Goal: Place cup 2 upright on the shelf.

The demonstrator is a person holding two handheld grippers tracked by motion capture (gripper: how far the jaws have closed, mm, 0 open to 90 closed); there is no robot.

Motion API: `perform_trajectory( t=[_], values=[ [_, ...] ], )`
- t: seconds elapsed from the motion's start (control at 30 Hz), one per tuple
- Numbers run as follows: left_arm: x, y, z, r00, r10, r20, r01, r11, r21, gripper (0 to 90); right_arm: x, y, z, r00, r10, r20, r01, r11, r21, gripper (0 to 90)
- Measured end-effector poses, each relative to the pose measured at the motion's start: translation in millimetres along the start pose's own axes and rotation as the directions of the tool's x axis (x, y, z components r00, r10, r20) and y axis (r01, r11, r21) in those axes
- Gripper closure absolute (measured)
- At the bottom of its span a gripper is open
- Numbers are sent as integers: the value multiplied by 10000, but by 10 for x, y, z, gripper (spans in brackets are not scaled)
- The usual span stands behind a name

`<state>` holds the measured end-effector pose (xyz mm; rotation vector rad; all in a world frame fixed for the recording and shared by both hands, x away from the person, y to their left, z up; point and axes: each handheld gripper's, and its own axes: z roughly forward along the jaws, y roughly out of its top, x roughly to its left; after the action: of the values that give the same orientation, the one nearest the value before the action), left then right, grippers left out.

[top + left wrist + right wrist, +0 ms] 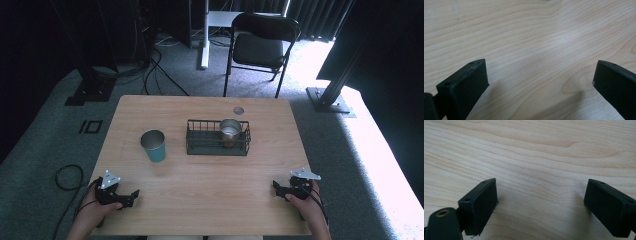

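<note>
Start, nothing gripped: my left gripper (131,194) and right gripper (276,187) rest spread at near edge; teal cup (153,145) mid-table, left of basket (218,136). Next, I judge: left reaches forward to cup

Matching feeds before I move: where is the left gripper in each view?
High view: left gripper at bottom left, near the table's front edge, short of the teal cup.
Left gripper view: its black fingers rise from the bottom corners, wide apart.
Right gripper view: the right gripper over bare wood.
Shared landmark: the pale wood-grain table.
</note>
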<state>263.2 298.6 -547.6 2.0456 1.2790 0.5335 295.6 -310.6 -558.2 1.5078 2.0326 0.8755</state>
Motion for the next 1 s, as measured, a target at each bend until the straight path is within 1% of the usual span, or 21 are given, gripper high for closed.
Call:
perform_trajectory(
  t=[0.1,0.17,0.2,0.27,0.3,0.5,0.6,0.7,1.0],
  values=[
    [-29,47,14,9996,182,214,-180,9998,-99,6,0,0,0,10000,6,1,-6,10000,1,109],
    [-43,79,22,9990,152,411,-143,9997,-202,5,0,0,0,10000,6,0,-6,10000,0,108],
    [-48,94,25,9987,250,439,-241,9995,-211,5,0,0,0,10000,6,0,-6,10000,0,108],
    [-58,127,29,9987,368,351,-355,9987,-359,5,0,0,0,10000,5,0,-5,10000,1,108],
    [-60,144,32,9987,363,361,-345,9983,-477,5,0,0,0,10000,6,0,-6,10000,0,109],
    [-109,251,37,9974,432,572,-373,9942,-1007,5,0,0,0,10000,7,1,-7,10000,2,108],
    [-123,302,58,9968,532,591,-463,9926,-1119,5,0,0,0,10000,6,0,-6,10000,3,108],
    [-133,344,80,9969,537,576,-463,9914,-1226,5,0,0,0,10000,4,0,-4,10000,1,108],
    [-147,436,156,9976,447,532,-365,9886,-1463,5,0,0,0,10000,-2,1,2,10000,-5,108]
  ],
)
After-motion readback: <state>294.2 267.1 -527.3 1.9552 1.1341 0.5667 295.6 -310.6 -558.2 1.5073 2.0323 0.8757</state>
